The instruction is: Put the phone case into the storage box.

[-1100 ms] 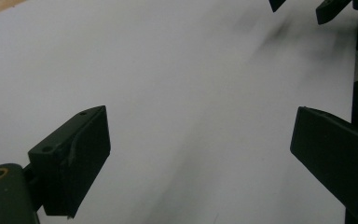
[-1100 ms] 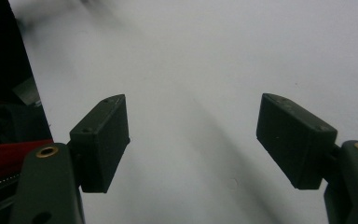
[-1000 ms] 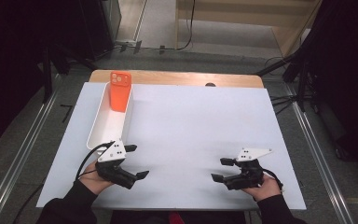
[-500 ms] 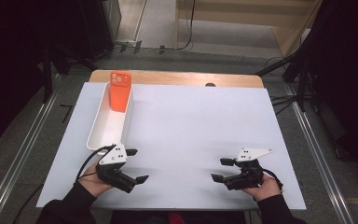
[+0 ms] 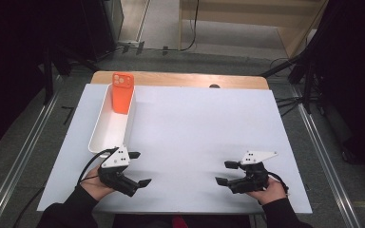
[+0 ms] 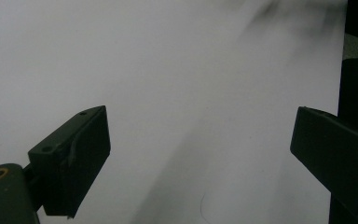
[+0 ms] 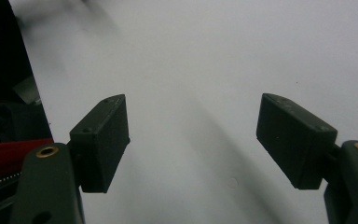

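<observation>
left gripper [image 5: 140, 168] agape | right gripper [image 5: 225, 172] agape | white tray [image 5: 100, 137] just beyond left (orange phone [image 5: 122, 93] inside)

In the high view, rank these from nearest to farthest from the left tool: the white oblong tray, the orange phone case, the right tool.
Measured from the left tool, whose jaws stand apart:
1. White oblong tray: its near end lies just beyond that tool, on the left.
2. Right tool: across the near edge of the table, on the right.
3. Orange phone case: propped in the tray's far end.
</observation>
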{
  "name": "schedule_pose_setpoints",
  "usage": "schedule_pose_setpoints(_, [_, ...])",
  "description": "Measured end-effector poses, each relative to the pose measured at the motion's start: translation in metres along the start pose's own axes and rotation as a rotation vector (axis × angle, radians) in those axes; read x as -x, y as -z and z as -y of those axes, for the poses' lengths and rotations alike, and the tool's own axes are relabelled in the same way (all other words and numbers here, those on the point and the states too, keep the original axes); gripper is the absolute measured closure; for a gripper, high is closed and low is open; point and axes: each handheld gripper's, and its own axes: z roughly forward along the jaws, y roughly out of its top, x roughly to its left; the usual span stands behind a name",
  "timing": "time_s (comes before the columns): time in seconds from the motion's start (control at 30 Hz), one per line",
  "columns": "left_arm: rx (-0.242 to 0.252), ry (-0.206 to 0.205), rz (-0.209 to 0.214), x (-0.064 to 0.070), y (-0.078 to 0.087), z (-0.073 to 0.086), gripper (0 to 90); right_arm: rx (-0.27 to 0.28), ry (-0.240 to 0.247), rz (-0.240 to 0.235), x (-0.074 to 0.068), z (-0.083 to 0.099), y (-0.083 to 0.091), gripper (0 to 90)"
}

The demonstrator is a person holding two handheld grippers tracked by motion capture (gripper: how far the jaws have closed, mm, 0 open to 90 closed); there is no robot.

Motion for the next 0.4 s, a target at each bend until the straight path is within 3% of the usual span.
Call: schedule_pose_setpoints(0.4, [0.001, -0.003, 0.003, -0.0002, 0.0004, 0.0002, 5.1, -0.004, 0.001, -0.002, 0.0002, 0.0003, -0.0006, 24.2])
